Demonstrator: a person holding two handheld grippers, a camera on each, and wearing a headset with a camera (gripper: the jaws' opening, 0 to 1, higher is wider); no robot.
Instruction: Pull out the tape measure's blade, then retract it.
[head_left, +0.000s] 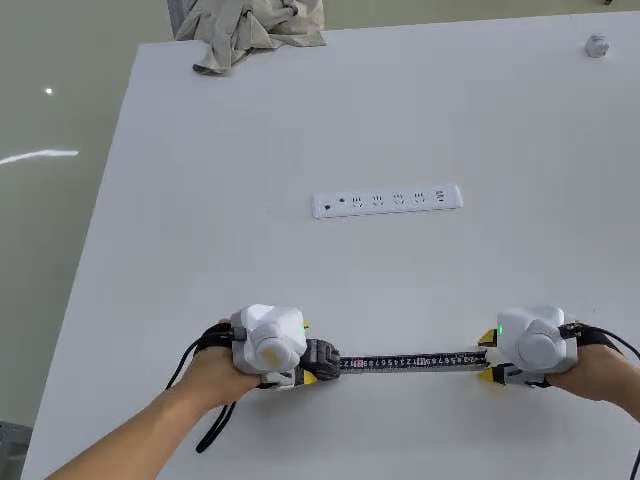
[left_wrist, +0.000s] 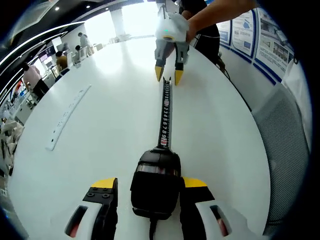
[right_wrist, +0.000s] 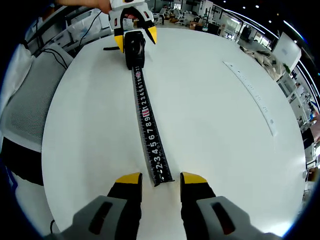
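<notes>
The tape measure (left_wrist: 156, 175) lies along the near edge of the bench (head_left: 400, 120), with its black case toward the near-left corner. Its blade (right_wrist: 145, 115) is drawn out flat toward the right.

The left gripper (left_wrist: 149, 184) brackets the case, I'd guess to anchor it while the blade runs. Its 2 jaws sit close on either side, but I cannot tell whether they actually pinch it.

The right gripper (right_wrist: 161, 178) has its jaws apart, gripping nothing. The blade's end lies on the bench between them, touching neither, which looks ready for retraction.

The head view gives the whole span, plus a power strip (head_left: 387, 201) mid-bench and a cloth (head_left: 250, 30) at the far-left corner. The right gripper view adds the gaps either side of the blade's tip, which the head view hides beneath the gripper's body. The left gripper view adds a thin gap beside the case.
</notes>
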